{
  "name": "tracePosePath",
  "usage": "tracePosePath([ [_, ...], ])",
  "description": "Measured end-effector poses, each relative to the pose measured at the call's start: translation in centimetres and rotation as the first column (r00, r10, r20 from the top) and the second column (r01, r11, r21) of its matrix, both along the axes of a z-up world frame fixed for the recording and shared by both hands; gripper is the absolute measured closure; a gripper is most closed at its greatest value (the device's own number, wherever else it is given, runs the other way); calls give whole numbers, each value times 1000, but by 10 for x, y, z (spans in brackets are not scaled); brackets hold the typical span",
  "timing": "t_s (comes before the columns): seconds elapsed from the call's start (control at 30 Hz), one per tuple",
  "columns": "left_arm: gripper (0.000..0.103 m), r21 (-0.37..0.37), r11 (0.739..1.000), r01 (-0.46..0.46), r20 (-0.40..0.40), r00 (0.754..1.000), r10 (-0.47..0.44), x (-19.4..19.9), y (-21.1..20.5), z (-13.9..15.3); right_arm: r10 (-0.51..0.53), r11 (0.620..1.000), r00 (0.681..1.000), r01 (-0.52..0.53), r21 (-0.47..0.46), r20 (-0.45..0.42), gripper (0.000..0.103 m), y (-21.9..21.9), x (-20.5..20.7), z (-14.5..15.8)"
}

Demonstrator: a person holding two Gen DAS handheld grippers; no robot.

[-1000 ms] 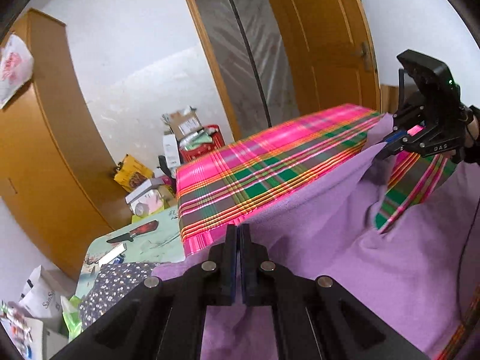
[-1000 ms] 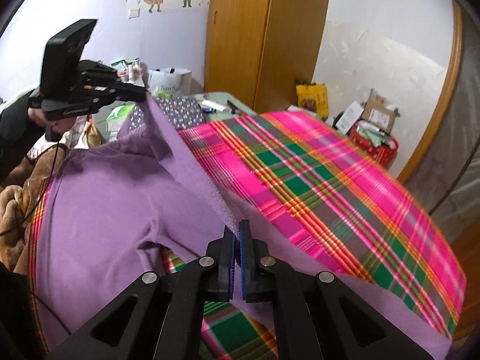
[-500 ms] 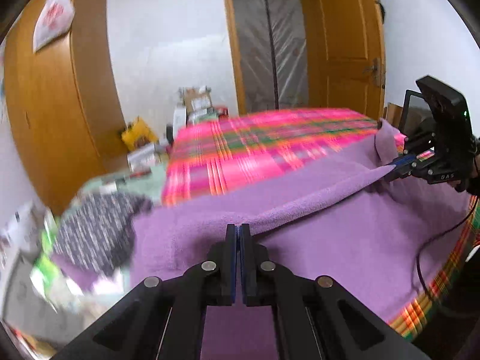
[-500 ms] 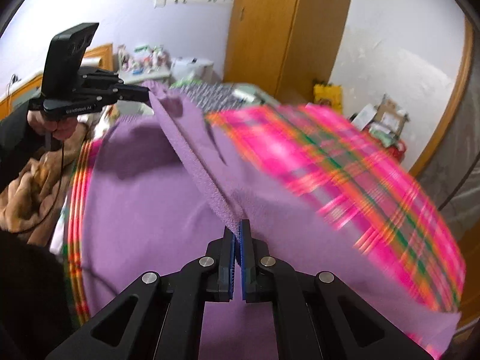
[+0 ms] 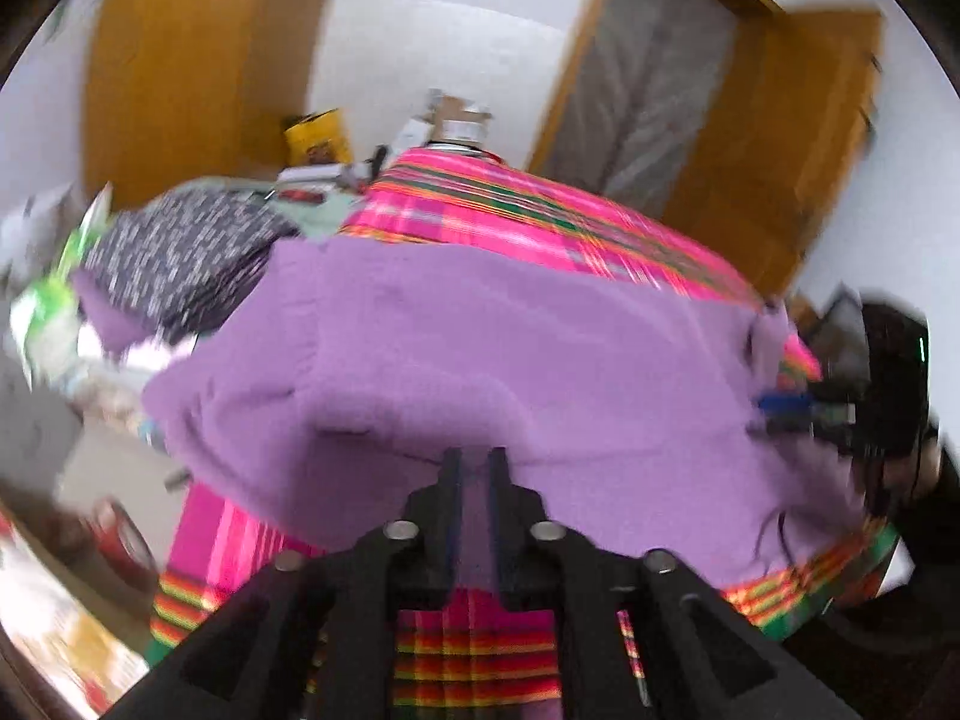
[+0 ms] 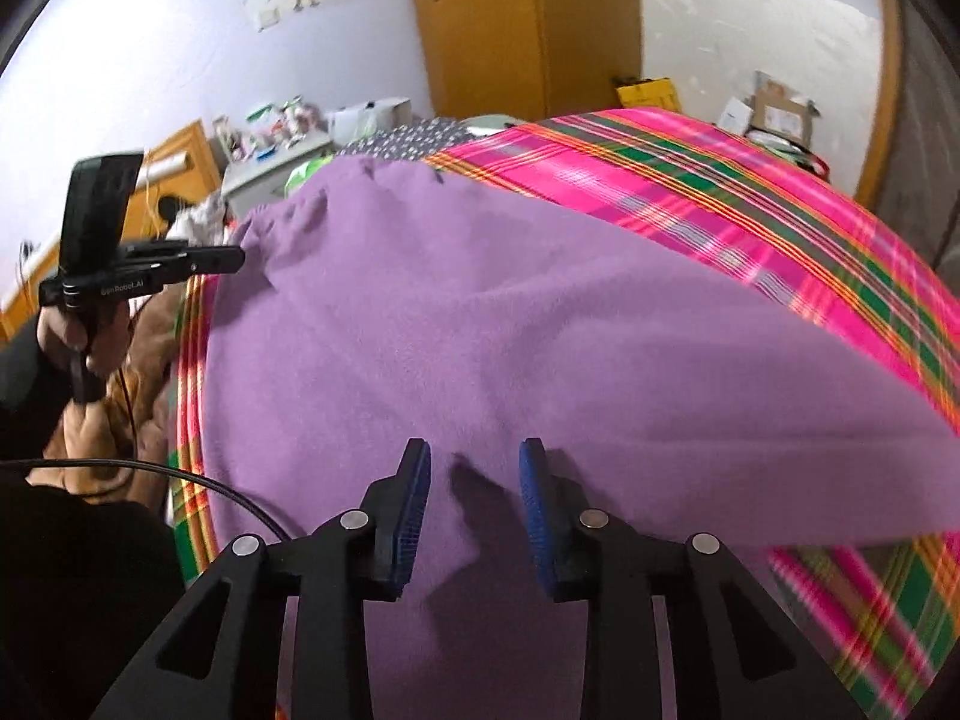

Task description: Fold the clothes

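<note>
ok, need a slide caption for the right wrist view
Right gripper, jaws just opened, hovers over the purple garment spread on the plaid bed cover; left gripper at its far edge.

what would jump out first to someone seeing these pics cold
The big purple fleece garment fills the middle of both views, spread over a loud pink, green and orange plaid bedcover. The right gripper hangs just over the fleece, blue pads apart with nothing pinched; its jaws have just been opening. The left gripper is at the garment's far left edge, its jaws also just opening, with fleece lying between its fingers in its own view.
</note>
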State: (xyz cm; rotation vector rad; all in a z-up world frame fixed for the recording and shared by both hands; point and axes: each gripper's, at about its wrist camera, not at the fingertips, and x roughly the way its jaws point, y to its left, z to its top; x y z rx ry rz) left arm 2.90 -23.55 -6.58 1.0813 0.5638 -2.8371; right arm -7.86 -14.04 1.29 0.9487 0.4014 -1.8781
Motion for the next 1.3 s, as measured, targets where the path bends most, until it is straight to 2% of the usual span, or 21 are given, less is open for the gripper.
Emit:
tracePosePath([
  [0.03,74,39,999,-28,1,1000,28,-1,-4,-2,-15,1000,1000,16,-8,15,71,3,-1,0],
  [0.07,72,79,995,-56,3,998,56,-1,-8,-4,-31,999,999,32,-15,33,69,6,-2,0],
  [0.13,70,151,983,-107,9,994,107,-3,-15,-7,-62,997,996,64,-30,71,62,12,-5,0],
  [0.17,70,182,975,-129,12,992,129,-3,-18,-9,-87,995,991,92,-41,99,55,16,-8,-1],
  [0.27,68,275,941,-198,22,980,200,0,-30,-14,-154,983,969,170,-69,194,54,26,-15,-6],
  [0.47,67,433,866,-251,36,964,262,8,-47,-26,-226,941,888,305,-146,400,54,48,-31,-17],
  [0.7,66,552,777,-302,47,942,332,-1,-63,-32,-302,865,792,462,-198,530,54,66,-52,-24],
  [0.77,66,557,770,-313,48,937,346,-2,-65,-33,-323,838,764,505,-207,558,54,71,-57,-25],
  [0.87,66,541,773,-332,47,929,366,-4,-67,-32,-342,803,733,553,-223,588,54,78,-61,-27],
  [0.97,68,538,772,-338,38,925,379,-5,-69,-30,-356,784,727,574,-236,587,54,78,-64,-27],
  [1.0,75,533,775,-340,33,923,383,-5,-69,-29,-358,783,730,575,-238,583,55,77,-65,-27],
  [1.03,85,527,778,-342,28,922,387,-5,-70,-28,-362,781,732,576,-241,577,57,76,-65,-27],
  [1.1,87,509,788,-345,14,919,394,-3,-70,-23,-378,777,730,585,-234,570,83,76,-67,-28],
  [1.3,94,467,827,-314,-49,924,379,-7,-70,-1,-380,759,720,602,-249,580,95,82,-74,-32],
])
